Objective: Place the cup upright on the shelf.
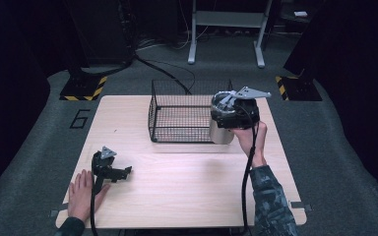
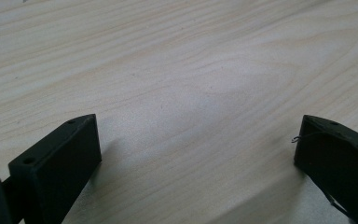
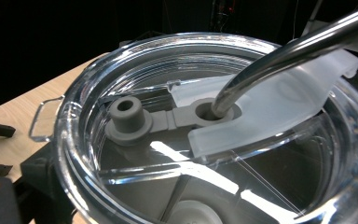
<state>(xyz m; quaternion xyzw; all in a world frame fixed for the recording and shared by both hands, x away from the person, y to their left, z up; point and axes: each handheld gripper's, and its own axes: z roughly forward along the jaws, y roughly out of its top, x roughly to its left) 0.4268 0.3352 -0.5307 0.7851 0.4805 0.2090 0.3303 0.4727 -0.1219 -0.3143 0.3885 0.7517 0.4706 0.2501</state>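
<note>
Tumbler [image 1: 221, 132] held at wire basket's [image 1: 177, 115] right corner.
R gripper [image 1: 234, 114] jaws clamped on it; lift over rim w/ straw [image 3: 289, 51] upright. L gripper [image 1: 112, 169] jaws wide apart, holding nothing.

A pale wooden desk [image 1: 177, 187] is standing on grey carpet [image 1: 39, 147] marked with a dark "6" [image 1: 80, 118], while yellow-black striped bases [image 1: 84, 88] and a grey metal frame [image 1: 226, 29] are sitting behind it.
</note>
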